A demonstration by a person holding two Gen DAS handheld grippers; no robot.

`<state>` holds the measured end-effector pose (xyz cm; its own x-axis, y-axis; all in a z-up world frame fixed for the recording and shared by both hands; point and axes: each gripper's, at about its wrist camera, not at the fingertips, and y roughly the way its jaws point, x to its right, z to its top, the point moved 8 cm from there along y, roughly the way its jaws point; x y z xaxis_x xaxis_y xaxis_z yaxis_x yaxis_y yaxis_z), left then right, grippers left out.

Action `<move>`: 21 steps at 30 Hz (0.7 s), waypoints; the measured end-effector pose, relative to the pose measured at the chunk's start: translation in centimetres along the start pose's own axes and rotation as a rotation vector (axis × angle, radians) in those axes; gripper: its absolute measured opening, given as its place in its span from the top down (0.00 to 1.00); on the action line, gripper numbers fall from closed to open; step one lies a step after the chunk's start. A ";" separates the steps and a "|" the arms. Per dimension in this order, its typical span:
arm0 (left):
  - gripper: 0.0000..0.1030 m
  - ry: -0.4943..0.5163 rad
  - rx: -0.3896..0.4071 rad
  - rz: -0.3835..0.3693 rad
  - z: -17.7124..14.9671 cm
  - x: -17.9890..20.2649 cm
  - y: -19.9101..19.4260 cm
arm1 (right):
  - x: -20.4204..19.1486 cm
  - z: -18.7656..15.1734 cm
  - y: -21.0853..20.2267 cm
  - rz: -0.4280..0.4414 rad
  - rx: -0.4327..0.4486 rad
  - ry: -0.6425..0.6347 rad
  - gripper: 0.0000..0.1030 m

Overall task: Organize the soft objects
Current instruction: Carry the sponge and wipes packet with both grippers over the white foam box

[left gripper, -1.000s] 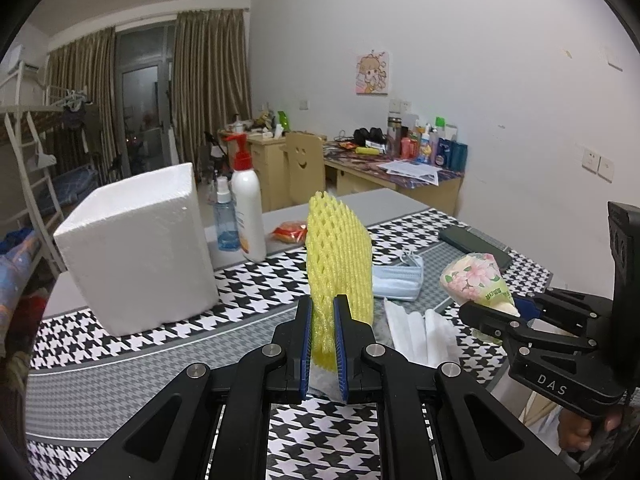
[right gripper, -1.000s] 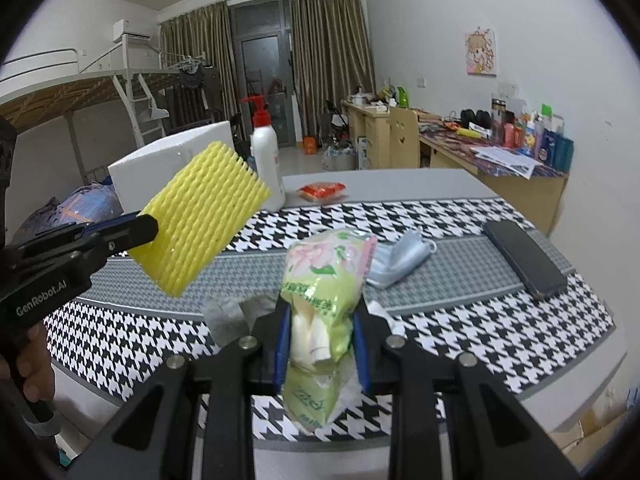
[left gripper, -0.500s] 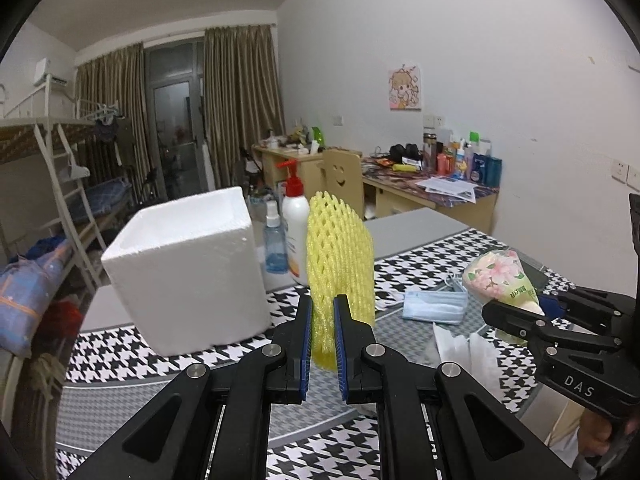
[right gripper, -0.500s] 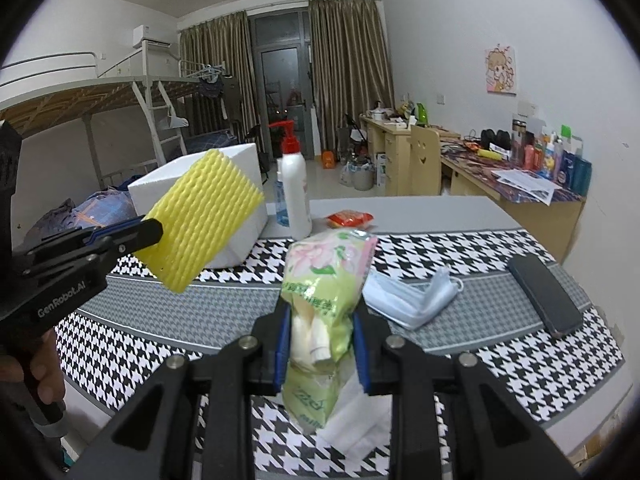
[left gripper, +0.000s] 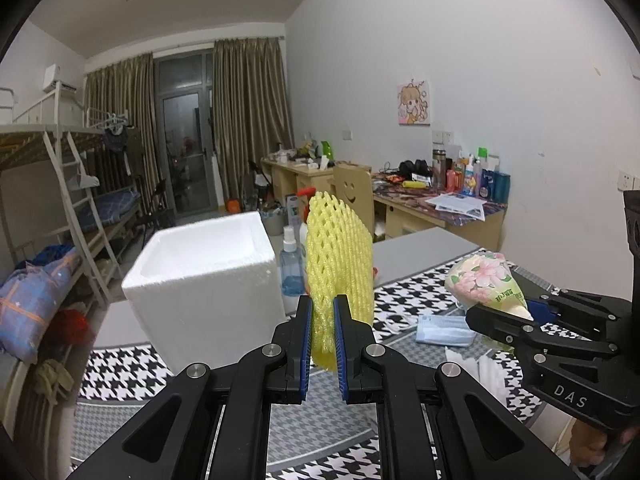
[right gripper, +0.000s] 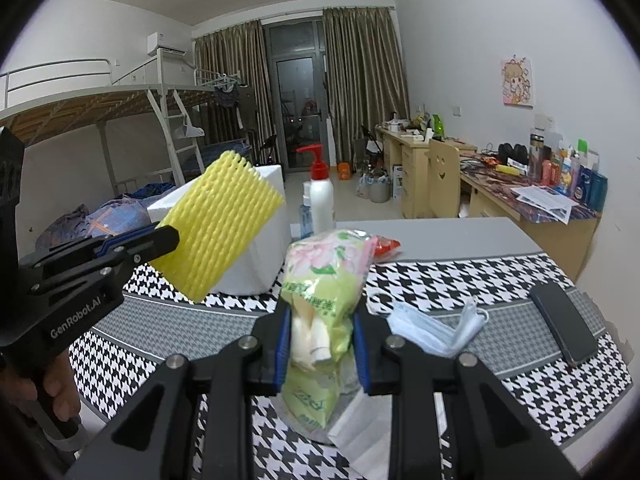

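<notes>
The left wrist camera sits just behind the left gripper [left gripper: 322, 344] and looks forward along its fingers, tilted slightly down, over the houndstooth table [left gripper: 120, 364] toward the curtained balcony door [left gripper: 186, 152]. The foam box [left gripper: 208, 276] stands close ahead, left of centre. The right wrist camera rides likewise behind the right gripper [right gripper: 320, 346], facing the same end of the room from a spot further right. Each view catches the other gripper at its edge: the right gripper at the left view's right border, the left gripper at the right view's left border. Both share the foam box, the face mask [right gripper: 432, 328] and the wall desk [right gripper: 532, 208].
</notes>
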<state>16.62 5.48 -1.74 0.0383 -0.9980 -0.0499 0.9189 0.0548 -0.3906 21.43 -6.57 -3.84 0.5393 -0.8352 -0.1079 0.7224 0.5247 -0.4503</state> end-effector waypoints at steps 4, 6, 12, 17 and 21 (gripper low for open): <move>0.89 0.008 0.017 0.006 0.9 -0.3 -0.3 | -0.5 1.2 0.0 0.011 0.014 -0.013 0.69; 0.89 0.009 0.021 0.012 1.2 -0.5 -0.2 | -0.8 1.8 0.0 0.015 0.023 -0.021 0.69; 0.89 0.012 0.031 0.022 2.0 -1.1 -0.2 | -1.7 3.3 0.1 0.031 0.042 -0.042 0.69; 0.89 -0.004 0.036 0.035 2.8 -2.1 0.1 | -2.5 4.5 0.4 0.046 0.050 -0.053 0.69; 0.89 -0.007 0.044 0.046 3.5 -2.9 0.2 | -3.1 5.0 0.9 0.058 0.044 -0.059 0.69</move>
<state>18.07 8.27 1.56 0.0833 -0.9947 -0.0598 0.9325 0.0989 -0.3474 22.55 -2.68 0.51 0.6043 -0.7927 -0.0802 0.7069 0.5799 -0.4050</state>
